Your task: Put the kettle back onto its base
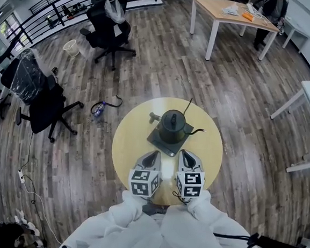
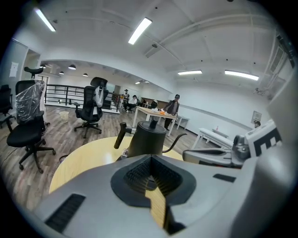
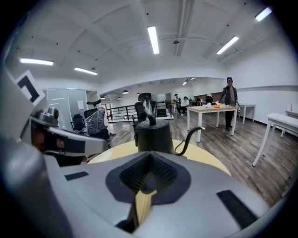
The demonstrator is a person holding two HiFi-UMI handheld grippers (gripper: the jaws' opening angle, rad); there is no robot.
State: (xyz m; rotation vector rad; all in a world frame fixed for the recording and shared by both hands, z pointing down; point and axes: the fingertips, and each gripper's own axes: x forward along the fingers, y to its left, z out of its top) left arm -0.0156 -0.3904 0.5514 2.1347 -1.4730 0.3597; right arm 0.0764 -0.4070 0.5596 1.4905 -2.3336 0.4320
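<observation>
Already kettle [image 1: 172, 125] sits on base [image 1: 163, 144], mid table [image 1: 129, 140]. Rigid, likely heavy, slick body; take handle [image 1: 153, 116] at 10 o'clock, not thin spout [image 1: 196, 132]. Left gripper [image 1: 152, 156], right gripper [image 1: 189, 157] at 6 o'clock, clenched empty.

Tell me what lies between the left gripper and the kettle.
Only bare yellow tabletop, then the near edge of the base that the kettle stands on; nothing else. The head view shows it best.
</observation>
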